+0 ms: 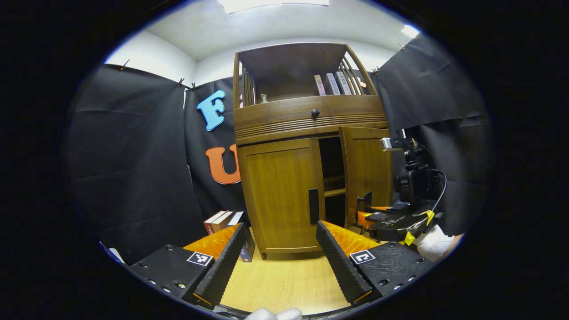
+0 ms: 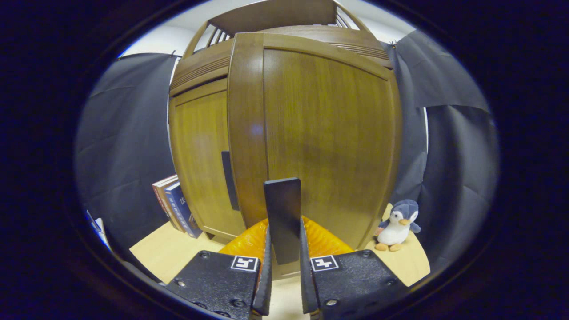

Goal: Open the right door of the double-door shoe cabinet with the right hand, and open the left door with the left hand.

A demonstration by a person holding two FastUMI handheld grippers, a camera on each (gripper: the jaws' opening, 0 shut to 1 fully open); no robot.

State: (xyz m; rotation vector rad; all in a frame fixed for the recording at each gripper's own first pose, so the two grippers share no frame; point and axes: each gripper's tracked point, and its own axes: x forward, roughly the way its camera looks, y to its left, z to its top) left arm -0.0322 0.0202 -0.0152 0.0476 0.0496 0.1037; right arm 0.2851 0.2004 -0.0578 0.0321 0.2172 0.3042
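- Two doors front the wooden shoe cabinet (image 1: 306,120), which stands upright on the pale wood floor (image 1: 284,280) against the black cloth wall (image 1: 133,178); its long axis runs floor to ceiling.
- Up top, an open shelf holds several books (image 1: 331,83) standing on end near its right side, and below that a drawer with a round dark knob (image 1: 315,113).
- The right door (image 2: 329,133) is swung partly outward, showing shelves in the dark interior (image 1: 333,178) in the left gripper view; what lies on them cannot be told.
- The left door (image 1: 282,195) sits flush and closed, its dark handle (image 1: 314,206) a vertical bar at the inner edge.
- The right gripper (image 2: 284,271) is clenched on the right door's handle (image 2: 282,213), an upright dark bar, both fingers pressing its sides.
- The left gripper (image 1: 282,258) hangs released in front of the left door, fingers spread wide, apart from the handle.
- A few books (image 2: 175,204) lean beside the cabinet's left foot.
- A small plush penguin (image 2: 398,224) stands on the floor at the cabinet's right.
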